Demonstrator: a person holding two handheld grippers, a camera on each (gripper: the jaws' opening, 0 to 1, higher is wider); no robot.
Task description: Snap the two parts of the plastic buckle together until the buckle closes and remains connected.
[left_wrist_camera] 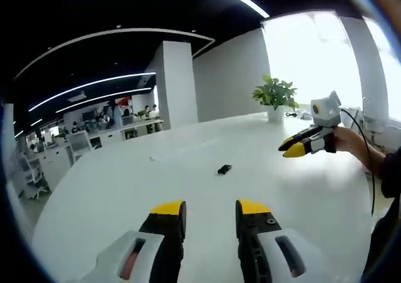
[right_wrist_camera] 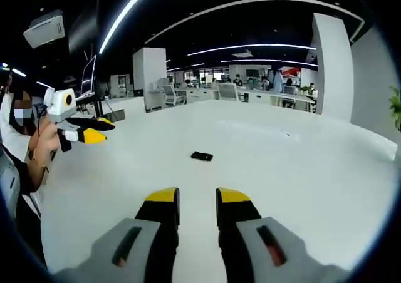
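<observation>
**Buckle still sitting untouched on the table, nothing picked up yet**

So basically the approach step is what's in hand here, judging by how things lie. Going left to right in the left gripper view: the left gripper's yellow-tipped black jaws [left_wrist_camera: 210, 217] are seen parted with only bare table between them, nothing is held. Just past them, the small black plastic buckle [left_wrist_camera: 224, 169] is seen lying flat on the big white glossy table [left_wrist_camera: 125, 183], well apart from both grippers. Further right, the right gripper [left_wrist_camera: 292, 149] is held up above the table by a hand [left_wrist_camera: 352, 140], and its jaws look close together from this angle with nothing between them.

In the right gripper view, the left gripper [right_wrist_camera: 95, 133] is seen hovering at the left edge, then the buckle [right_wrist_camera: 202, 156] is seen mid-table, and the right gripper's own jaws [right_wrist_camera: 197, 209] are shown spread a little and empty.

The buckle is too small to tell whether it's one piece or two parts lying together, or whether it's already clicked shut. Looks dark, low and slim, probably light and easy to skid on that smooth top.

Next move, as a guess: both grippers need to be brought down to it, one half pinched by each, then lined up and pushed together.
</observation>
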